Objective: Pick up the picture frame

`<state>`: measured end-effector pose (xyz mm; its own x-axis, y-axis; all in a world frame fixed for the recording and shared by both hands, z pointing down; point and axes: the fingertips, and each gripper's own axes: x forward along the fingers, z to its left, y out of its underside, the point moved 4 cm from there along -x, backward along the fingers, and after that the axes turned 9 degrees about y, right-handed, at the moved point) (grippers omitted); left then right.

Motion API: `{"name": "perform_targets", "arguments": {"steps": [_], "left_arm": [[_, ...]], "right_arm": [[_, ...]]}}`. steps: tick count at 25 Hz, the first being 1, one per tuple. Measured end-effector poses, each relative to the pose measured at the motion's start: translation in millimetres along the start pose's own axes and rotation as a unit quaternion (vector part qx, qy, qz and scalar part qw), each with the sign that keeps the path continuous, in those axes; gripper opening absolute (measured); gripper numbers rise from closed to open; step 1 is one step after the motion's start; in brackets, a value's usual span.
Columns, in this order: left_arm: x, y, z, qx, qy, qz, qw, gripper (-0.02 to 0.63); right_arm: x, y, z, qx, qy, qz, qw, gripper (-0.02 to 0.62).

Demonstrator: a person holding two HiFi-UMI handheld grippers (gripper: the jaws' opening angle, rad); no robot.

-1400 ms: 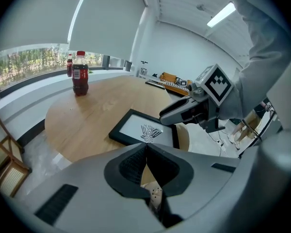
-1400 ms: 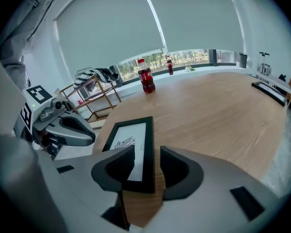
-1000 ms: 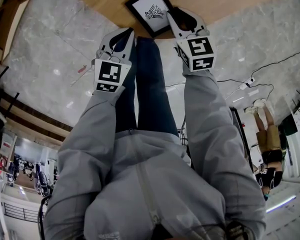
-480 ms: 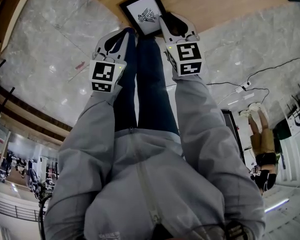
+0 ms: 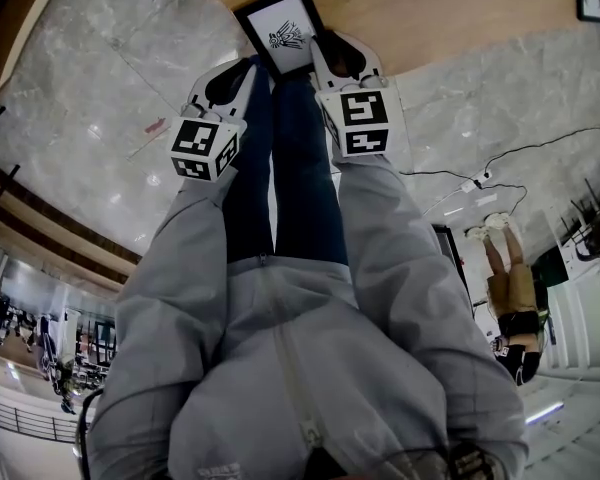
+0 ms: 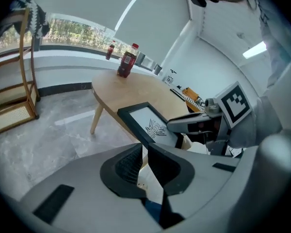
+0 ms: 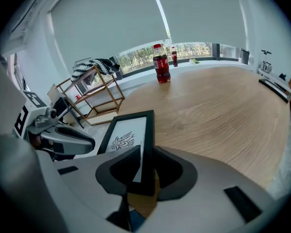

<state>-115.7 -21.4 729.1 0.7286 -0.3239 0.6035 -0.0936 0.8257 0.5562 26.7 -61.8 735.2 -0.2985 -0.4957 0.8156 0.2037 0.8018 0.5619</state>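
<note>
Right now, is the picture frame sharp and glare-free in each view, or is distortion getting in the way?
Head view: heavy wide-angle bending, picture frame small near the top edge yet sharp. Right gripper view: frame crisp with no glare on its white print, image corners black. Left gripper view: frame clear, soft even daylight, table edge curved by the lens.

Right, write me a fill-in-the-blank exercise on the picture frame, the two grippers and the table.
1. The right gripper has its tongs clamped on one edge of the black rectangular picture frame, whose black drawing sits on a ___ sheet.
2. The left gripper has its tongs ___, with nothing between them.
3. The red-labelled dark drink bottle stands upright on the light-brown ___ table.
Missing words: white; shut; wooden.
</note>
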Motion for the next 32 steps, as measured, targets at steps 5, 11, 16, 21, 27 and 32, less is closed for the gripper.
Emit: {"name": "perform_targets", "arguments": {"steps": [5, 11, 16, 21, 27, 32], "left_arm": [[7.8, -6.2, -1.4, -0.069, 0.059, -0.039, 0.9951, 0.156], [24.9, -5.0, 3.9, -0.179, 0.116, -0.069, 0.9746, 0.265], [37.0, -3.4, 10.3, -0.23, 0.146, -0.072, 0.9595, 0.272], [40.2, -6.4, 16.0, -0.25, 0.154, -0.086, 0.952, 0.272], [39.4, -12.0, 14.1, -0.278, 0.153, -0.11, 0.9418, 0.27], [37.3, -14.6, 13.4, -0.282, 0.149, -0.105, 0.9418, 0.214]], "right_arm": [[-1.9, -1.6, 0.5, -0.001, 0.002, 0.0, 1.0, 0.1], [-3.3, -1.7, 3.7, -0.006, -0.006, -0.001, 1.0, 0.1], [-0.9, -3.6, 11.1, -0.015, -0.02, 0.0, 1.0, 0.098], [3.1, -3.4, 23.0, -0.021, -0.038, 0.001, 0.999, 0.095], [3.0, -1.4, 30.5, -0.02, -0.058, 0.005, 0.998, 0.092], [4.3, 1.1, 30.6, -0.014, -0.074, 0.009, 0.997, 0.092]]}}
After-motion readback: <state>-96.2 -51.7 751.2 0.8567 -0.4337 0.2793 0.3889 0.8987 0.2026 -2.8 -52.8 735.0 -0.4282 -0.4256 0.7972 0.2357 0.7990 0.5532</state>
